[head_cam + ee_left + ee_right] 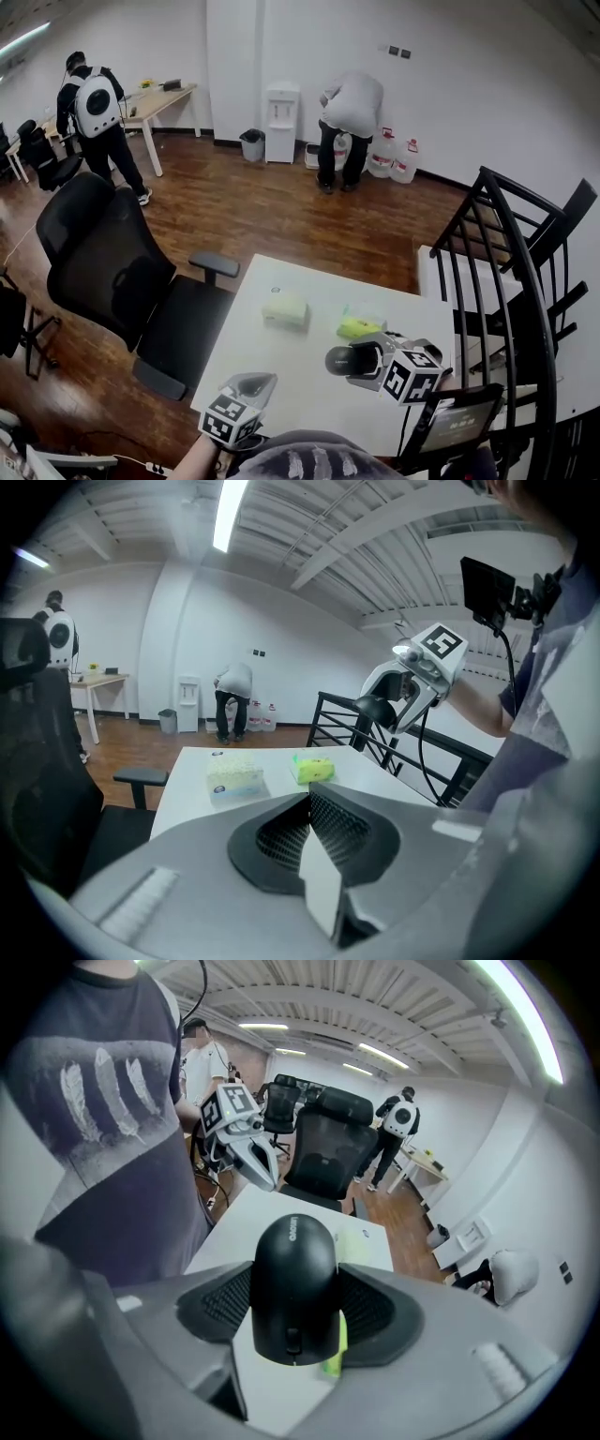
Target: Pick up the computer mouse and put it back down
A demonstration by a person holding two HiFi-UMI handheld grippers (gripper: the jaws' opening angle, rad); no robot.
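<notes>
A black computer mouse (292, 1288) sits clamped between the two pads of my right gripper (295, 1305), its nose pointing away from the camera. In the head view the mouse (343, 360) hangs above the white table (300, 403), near its right side, in the right gripper (356, 360). My left gripper (255, 382) hovers at the table's near left corner. Its pads meet with nothing between them in the left gripper view (309, 803). That view also shows the right gripper (386, 705) raised at the right with the mouse (372, 708).
A pale tissue pack (285, 309) and a yellow-green pack (359, 326) lie at the far part of the table. A black office chair (112, 272) stands left of it, a black railing (511, 272) right. A small screen (459, 424) sits near me. Two people are far off.
</notes>
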